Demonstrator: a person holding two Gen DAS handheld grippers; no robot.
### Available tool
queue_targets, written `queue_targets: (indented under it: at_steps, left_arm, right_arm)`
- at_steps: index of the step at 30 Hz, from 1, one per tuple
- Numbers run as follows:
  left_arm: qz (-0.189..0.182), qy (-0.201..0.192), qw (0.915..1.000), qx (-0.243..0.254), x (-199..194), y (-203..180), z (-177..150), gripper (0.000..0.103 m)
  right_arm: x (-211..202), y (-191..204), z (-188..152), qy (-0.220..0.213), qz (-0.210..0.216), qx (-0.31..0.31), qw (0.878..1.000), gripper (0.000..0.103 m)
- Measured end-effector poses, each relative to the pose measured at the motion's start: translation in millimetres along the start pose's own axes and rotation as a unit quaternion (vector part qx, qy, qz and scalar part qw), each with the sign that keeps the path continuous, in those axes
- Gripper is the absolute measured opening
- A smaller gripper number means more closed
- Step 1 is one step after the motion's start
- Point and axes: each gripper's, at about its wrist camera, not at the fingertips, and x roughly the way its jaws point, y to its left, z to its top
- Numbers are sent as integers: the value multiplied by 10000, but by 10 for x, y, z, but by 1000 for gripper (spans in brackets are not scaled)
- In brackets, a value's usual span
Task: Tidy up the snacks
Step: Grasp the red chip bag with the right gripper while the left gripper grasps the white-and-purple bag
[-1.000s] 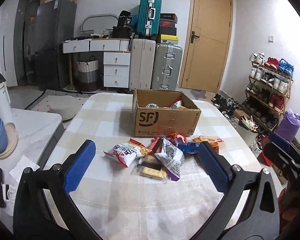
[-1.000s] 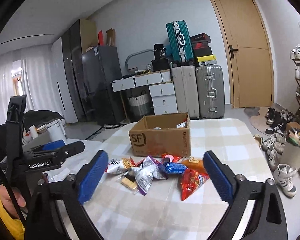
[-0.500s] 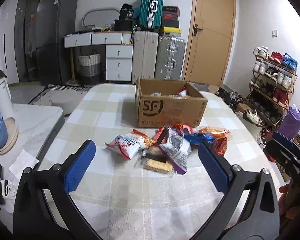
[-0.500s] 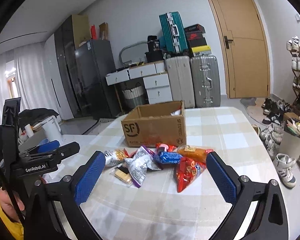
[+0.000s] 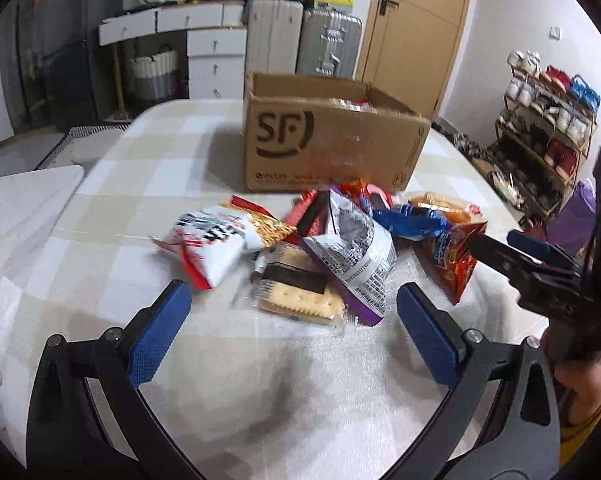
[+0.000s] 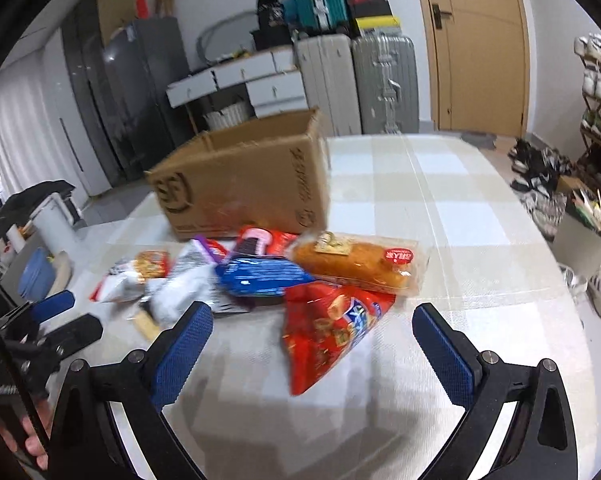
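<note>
A pile of snack packets lies on the checked tablecloth in front of an open SF cardboard box (image 5: pixel 328 140), also in the right wrist view (image 6: pixel 244 188). My left gripper (image 5: pixel 292 320) is open and empty, just short of a cracker pack (image 5: pixel 296 292) and a grey-and-purple bag (image 5: pixel 356 256); a white-and-red bag (image 5: pixel 208 240) lies left. My right gripper (image 6: pixel 312 336) is open and empty, its jaws either side of a red bag (image 6: pixel 328 332). Behind it lie a blue packet (image 6: pixel 260 276) and a wrapped bread roll (image 6: pixel 356 260).
The table (image 5: pixel 260 380) carries the box and the pile. Suitcases (image 5: pixel 300 40) and drawers stand behind it, a door (image 5: pixel 412 20) at the back, a shoe rack (image 5: pixel 548 128) at the right. A white side surface (image 5: pixel 16 200) with bowls is at the left.
Both grippers have moved forward and down toward the snack pile, which looms much larger now. Both stay open and empty. The snacks have not moved.
</note>
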Motion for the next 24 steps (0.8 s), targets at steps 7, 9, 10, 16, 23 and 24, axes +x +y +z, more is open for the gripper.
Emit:
queue_targets:
  at_steps: [7,9,10,16,23,24]
  left_arm:
    - [-107,282,9995,62,422,-76,88,103]
    - [-115,273,9995,69,500,-88,122,103]
    - [-117,274,9995,73,520,-95,135,103]
    - [-227,343,9991,111,648,-176,179,103]
    - [-420,430,9982,60,816,-257,248,102]
    - [-438,449,9980,51,855,-274,266,102]
  right_arm:
    - [436,-81,19,413,86,37,9991,82]
    - [511,-110,0,535,143,100,9984,78]
    - [524,-129,-5,545,168,137,9983,75]
    - [491,-207,-18,461,449,256,9976,52]
    - [250,-368,-44,-75,637,612,9961,40]
    - [221,-401,-51,-125,693,681,9952,40]
